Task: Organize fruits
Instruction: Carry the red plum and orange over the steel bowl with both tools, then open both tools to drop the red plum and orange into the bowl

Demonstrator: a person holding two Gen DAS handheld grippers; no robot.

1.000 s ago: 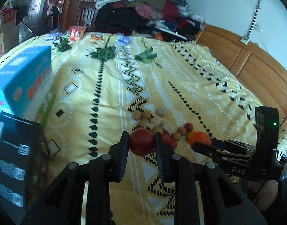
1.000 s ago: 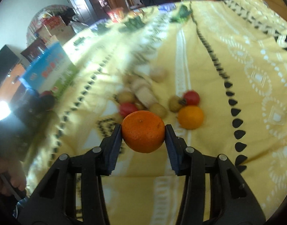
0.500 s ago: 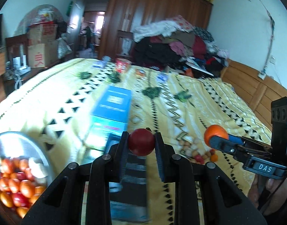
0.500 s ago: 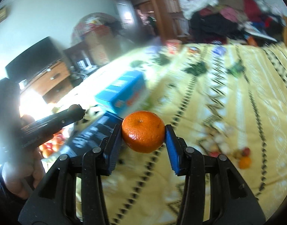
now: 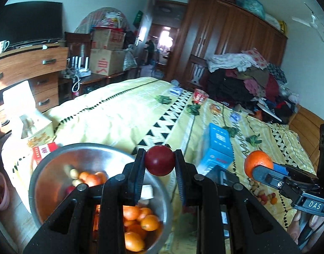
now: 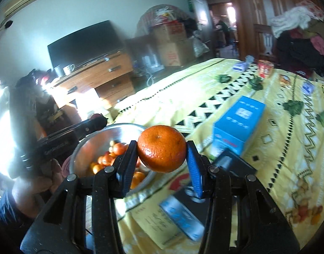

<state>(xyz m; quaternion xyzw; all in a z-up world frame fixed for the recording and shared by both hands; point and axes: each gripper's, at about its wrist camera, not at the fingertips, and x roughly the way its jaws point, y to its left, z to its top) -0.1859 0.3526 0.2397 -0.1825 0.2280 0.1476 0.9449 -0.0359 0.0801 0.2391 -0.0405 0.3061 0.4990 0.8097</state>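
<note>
My left tongs (image 5: pixel 160 163) clamp a smooth dark-red fruit (image 5: pixel 159 162) over the near rim of the shiny steel bowl (image 5: pixel 56 163) (half full of oranges). My right tongs (image 6: pixel 162 149) grip a dimpled orange (image 6: pixel 161 148) beside that bowl's right edge, above the yellow bedspread (image 6: pixel 204 97).

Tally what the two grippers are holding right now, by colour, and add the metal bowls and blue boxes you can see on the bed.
Red fruit, held in the left gripper: 1
Orange fruit, held in the right gripper: 1
Metal bowl: 1
Blue box: 1
Total: 4
</note>
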